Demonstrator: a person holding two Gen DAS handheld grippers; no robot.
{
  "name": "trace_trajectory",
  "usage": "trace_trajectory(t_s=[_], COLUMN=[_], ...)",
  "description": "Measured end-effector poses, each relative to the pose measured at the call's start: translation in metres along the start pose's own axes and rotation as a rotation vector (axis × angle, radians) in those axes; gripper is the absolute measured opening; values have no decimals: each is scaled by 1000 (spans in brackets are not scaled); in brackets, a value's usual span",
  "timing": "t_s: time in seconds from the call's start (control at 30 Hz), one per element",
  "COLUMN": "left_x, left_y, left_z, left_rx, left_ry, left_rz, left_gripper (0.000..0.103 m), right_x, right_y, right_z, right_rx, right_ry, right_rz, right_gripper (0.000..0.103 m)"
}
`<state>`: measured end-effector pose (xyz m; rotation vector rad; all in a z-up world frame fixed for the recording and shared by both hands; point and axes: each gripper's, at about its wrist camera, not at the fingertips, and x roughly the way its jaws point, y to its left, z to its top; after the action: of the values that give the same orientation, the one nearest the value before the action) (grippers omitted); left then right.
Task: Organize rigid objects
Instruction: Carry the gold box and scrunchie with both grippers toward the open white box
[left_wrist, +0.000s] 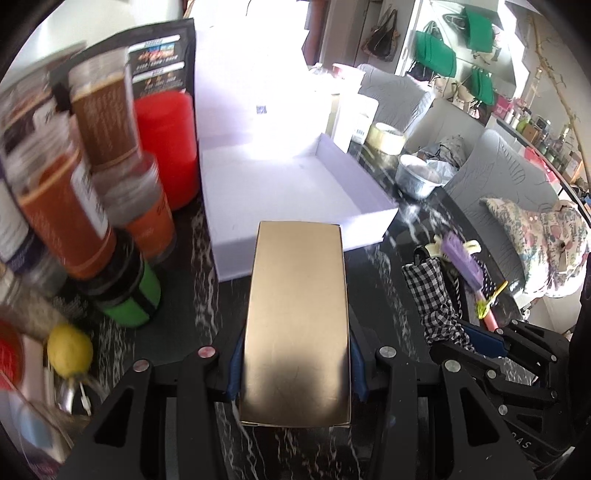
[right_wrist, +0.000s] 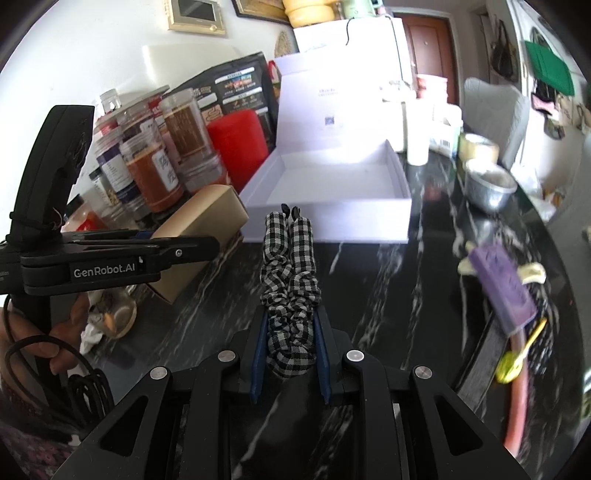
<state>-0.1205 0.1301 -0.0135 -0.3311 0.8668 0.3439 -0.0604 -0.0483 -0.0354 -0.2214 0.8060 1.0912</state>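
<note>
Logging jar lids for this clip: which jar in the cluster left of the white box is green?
The short green jar with the black lid, nearest the camera, beside the lemon. The jars behind it are orange, brown or red.

One white box (right_wrist: 328, 218), one gold box (left_wrist: 297, 325), one checked headband (right_wrist: 290, 280), one lemon (left_wrist: 70, 349), one metal bowl (right_wrist: 489, 188), two grippers (one per hand)

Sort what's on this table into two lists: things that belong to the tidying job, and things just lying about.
Part of the job:
- gold box, clamped in the left gripper
- checked headband, clamped in the right gripper
- open white box, empty

Lying about:
- jars
- red canister
- lemon
- tape roll
- metal bowl
</note>
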Motion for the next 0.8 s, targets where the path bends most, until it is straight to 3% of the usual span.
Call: trace_trajectory(t_s=[0.8], left_x=[33], left_y=[-11], left_z=[96], left_rx=[23], left_ry=[-82], left_rz=[-35], left_gripper=[44], right_x=[17], right_y=[-31], right_z=[81], right_rx=[-15], right_ry=[-81], right_rz=[-95], right_gripper=[23])
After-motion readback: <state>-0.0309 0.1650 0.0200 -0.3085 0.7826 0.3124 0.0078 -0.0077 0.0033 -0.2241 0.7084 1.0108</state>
